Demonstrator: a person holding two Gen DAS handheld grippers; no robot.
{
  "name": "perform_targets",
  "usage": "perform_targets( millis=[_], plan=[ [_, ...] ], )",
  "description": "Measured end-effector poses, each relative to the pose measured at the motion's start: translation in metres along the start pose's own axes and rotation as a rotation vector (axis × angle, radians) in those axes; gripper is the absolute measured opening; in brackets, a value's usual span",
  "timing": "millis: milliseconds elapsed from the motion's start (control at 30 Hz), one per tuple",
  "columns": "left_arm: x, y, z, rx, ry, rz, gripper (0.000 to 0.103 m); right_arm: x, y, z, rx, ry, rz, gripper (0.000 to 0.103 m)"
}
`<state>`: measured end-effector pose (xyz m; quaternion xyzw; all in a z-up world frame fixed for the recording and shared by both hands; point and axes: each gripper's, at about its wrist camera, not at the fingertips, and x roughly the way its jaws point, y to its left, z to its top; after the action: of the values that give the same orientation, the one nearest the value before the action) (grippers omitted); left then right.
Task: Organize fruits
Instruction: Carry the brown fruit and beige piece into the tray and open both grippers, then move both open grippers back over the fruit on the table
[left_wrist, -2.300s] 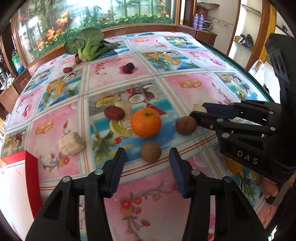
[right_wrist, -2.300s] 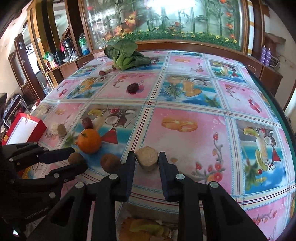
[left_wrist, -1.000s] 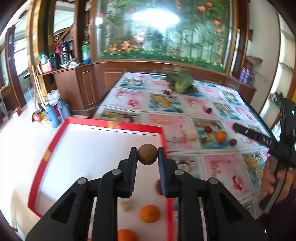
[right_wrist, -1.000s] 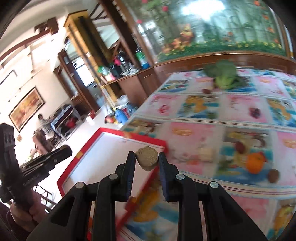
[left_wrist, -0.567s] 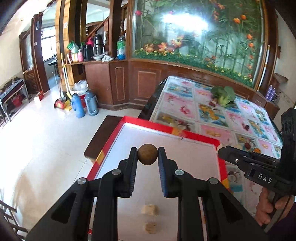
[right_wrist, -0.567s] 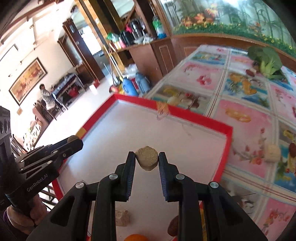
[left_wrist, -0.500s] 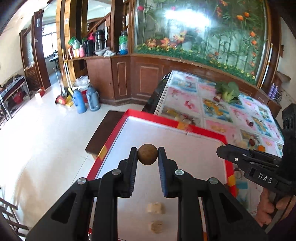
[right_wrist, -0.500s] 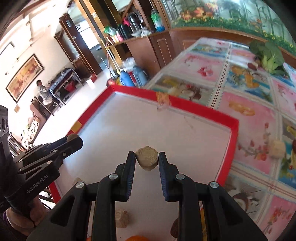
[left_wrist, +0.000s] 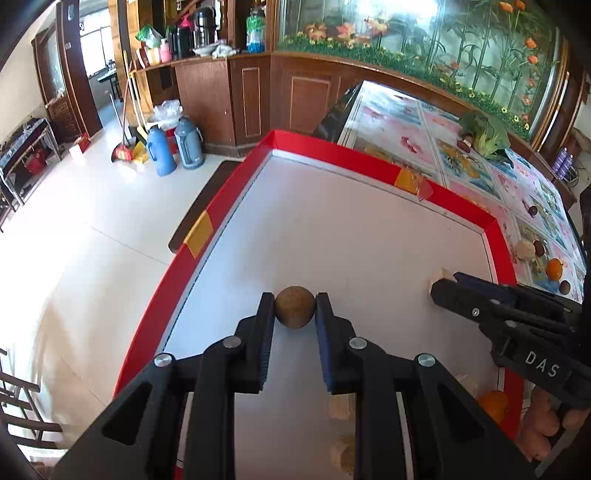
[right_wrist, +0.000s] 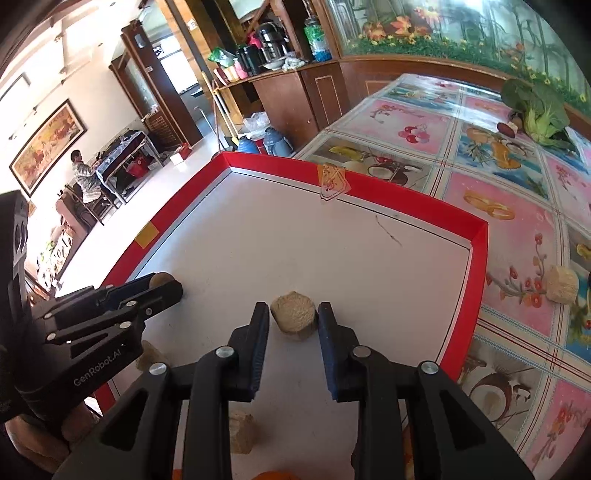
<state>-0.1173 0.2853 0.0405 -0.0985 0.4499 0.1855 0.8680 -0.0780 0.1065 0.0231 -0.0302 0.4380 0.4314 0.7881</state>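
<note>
A red-rimmed white tray (left_wrist: 369, 236) fills both views. My left gripper (left_wrist: 294, 301) is shut on a brown round fruit (left_wrist: 294, 312), held low over the tray's left part. My right gripper (right_wrist: 293, 312) has its jaws opening around a tan hexagonal block (right_wrist: 294, 320). Thin gaps show on both sides of the block, and it rests on the tray floor (right_wrist: 332, 251). In the right wrist view the left gripper (right_wrist: 166, 282) is at the lower left. The right gripper (left_wrist: 443, 284) enters the left wrist view from the right.
More tan blocks (right_wrist: 242, 432) and an orange (left_wrist: 493, 404) lie in the tray's near part. On the patterned tablecloth beyond the rim sit an orange (left_wrist: 554, 268), a tan block (right_wrist: 561, 285) and leafy greens (right_wrist: 535, 107). Bare floor with blue flasks (left_wrist: 160, 151) lies past the tray's left rim.
Both grippers have swung from the table over to the tray and come down toward its floor. The right jaws have parted from the tan block; the left still grips the brown fruit.
</note>
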Motion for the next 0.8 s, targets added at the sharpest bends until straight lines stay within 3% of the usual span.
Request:
perform_targets(
  millis=[67,167,200,233,300,400,467,600,800],
  plan=[
    [-0.001,-0.001,0.0,-0.001,0.004,0.008,0.024,-0.007,-0.002,-0.001,0.0,-0.033,0.021,0.048],
    [-0.001,-0.004,0.0,0.004,0.007,0.031,0.027,-0.027,-0.01,-0.003,0.0,-0.115,0.063,0.05],
    [-0.001,-0.005,0.0,0.007,0.009,0.033,0.038,-0.035,-0.013,-0.004,-0.003,-0.143,0.07,0.052],
    [-0.002,-0.007,-0.002,0.0,0.012,0.031,0.057,-0.043,-0.018,-0.006,-0.004,-0.169,0.069,0.055],
    [-0.004,-0.013,-0.004,0.002,0.002,0.059,0.077,-0.054,-0.028,-0.01,0.0,-0.197,0.063,0.056],
    [-0.013,-0.023,-0.006,0.031,-0.032,0.102,0.078,-0.073,-0.053,-0.018,0.015,-0.217,0.021,0.056],
    [-0.021,-0.03,-0.005,0.034,-0.041,0.092,0.078,-0.086,-0.068,-0.022,0.032,-0.237,-0.003,0.056],
    [-0.04,-0.054,-0.002,0.061,-0.087,0.07,0.091,-0.118,-0.106,-0.036,0.07,-0.284,-0.075,0.056],
    [-0.053,-0.099,-0.004,0.144,-0.107,0.034,0.092,-0.168,-0.169,-0.06,0.146,-0.357,-0.222,0.06]
  ],
)
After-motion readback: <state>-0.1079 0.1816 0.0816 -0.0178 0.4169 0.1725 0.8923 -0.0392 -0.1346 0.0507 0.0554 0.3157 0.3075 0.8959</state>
